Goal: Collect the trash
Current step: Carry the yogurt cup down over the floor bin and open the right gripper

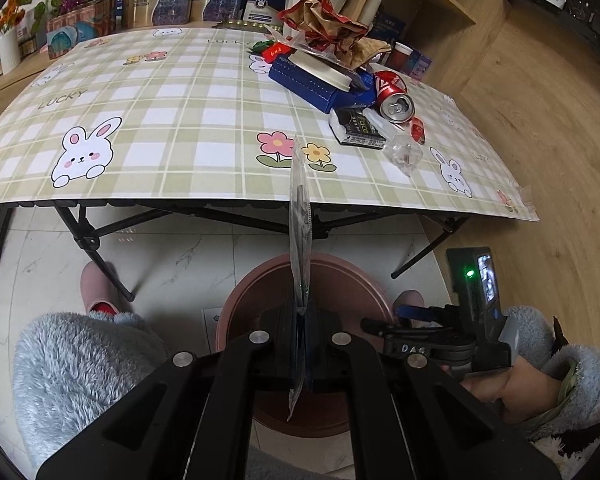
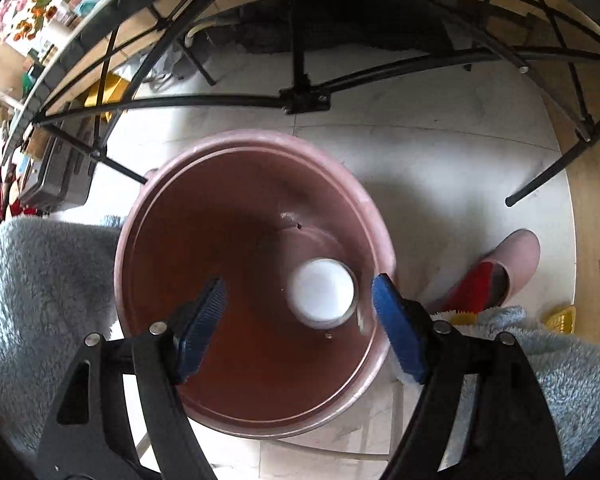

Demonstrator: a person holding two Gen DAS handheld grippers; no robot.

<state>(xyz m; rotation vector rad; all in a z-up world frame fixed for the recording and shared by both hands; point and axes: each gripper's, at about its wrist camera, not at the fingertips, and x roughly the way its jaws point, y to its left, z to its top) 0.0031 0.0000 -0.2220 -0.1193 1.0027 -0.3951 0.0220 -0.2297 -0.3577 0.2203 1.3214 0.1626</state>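
Pale marble floor tiles (image 2: 440, 152) are carrying a pink bin (image 2: 148, 216) below the checked surface (image 1: 188, 80). A flat clear wrapper (image 1: 300, 240) is being pinched edge-on over the bin by the closed left tongs (image 1: 305, 344). The right tongs (image 2: 300, 320) are being held wide and empty above it, a white cup (image 2: 323, 293) lying inside.

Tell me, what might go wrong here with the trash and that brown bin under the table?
The left gripper is shut on a thin clear plastic wrapper standing tall above the brown bin; released, so light a sheet could drift past the rim. The right gripper hangs open over the bin, its right pad close to the rim, so it might bump it. The white cup already lies inside.
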